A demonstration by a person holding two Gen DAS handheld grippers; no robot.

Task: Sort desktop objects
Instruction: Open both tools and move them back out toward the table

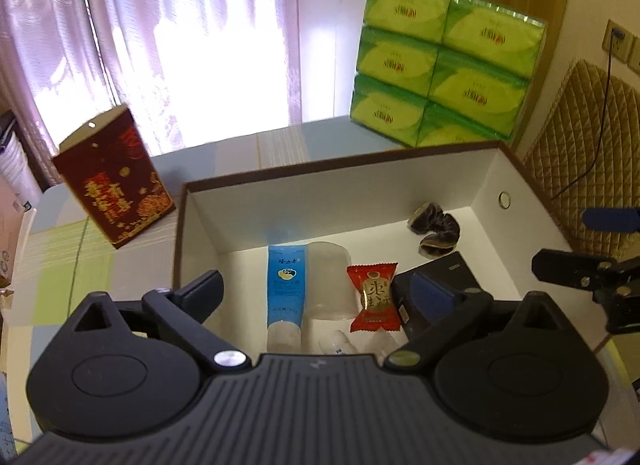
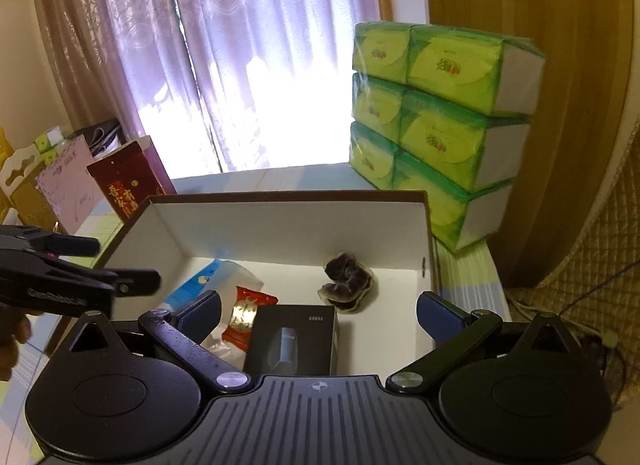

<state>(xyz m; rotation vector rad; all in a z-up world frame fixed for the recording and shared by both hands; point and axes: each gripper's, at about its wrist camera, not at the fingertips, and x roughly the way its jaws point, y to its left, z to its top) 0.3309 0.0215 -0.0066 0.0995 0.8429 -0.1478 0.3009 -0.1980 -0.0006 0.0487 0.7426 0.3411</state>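
A white open box with a brown rim stands on the table. Inside lie a blue tube, a clear plastic cup, a red snack packet, a small black box and a dark scrunchie. My left gripper is open and empty above the box's near side. My right gripper is open and empty above the black box. Each gripper shows at the edge of the other's view.
A dark red gift box stands left of the white box. A stack of green tissue packs stands behind it at the right. A bright curtained window is behind the table. A quilted chair back is at the right.
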